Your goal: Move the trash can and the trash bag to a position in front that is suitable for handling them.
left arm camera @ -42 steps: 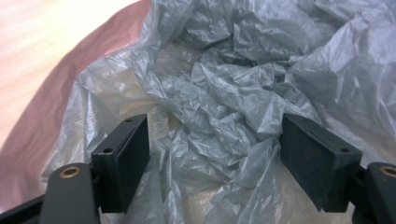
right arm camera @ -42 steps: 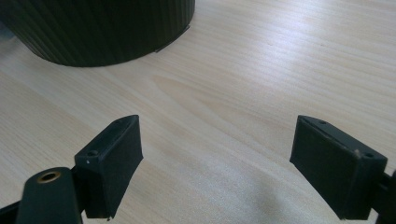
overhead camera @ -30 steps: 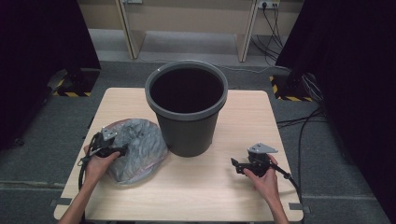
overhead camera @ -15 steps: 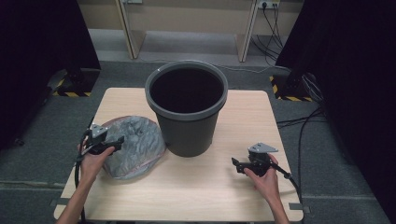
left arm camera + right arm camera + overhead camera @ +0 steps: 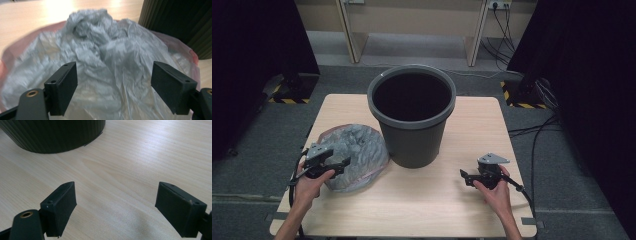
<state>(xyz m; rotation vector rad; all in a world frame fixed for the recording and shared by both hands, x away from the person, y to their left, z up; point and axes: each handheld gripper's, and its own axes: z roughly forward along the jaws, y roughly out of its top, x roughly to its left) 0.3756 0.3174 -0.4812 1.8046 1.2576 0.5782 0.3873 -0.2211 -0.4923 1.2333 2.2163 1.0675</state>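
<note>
A: Jaws of the left gripper stand apart, having just widened, above the crumpled grey plastic bag, nothing pinched.

B: Right gripper?

A: Apart too, idle. The bag lies beside the dark grey plastic bucket; next, probably, grip a fold.

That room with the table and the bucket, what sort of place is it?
Probably a lab or recording studio, not a home. A bare wooden table stands on grey carpet between black curtains, cables trail over the floor, and yellow-black hazard tape marks the stands' feet. A person holds a gripper in each hand.
</note>
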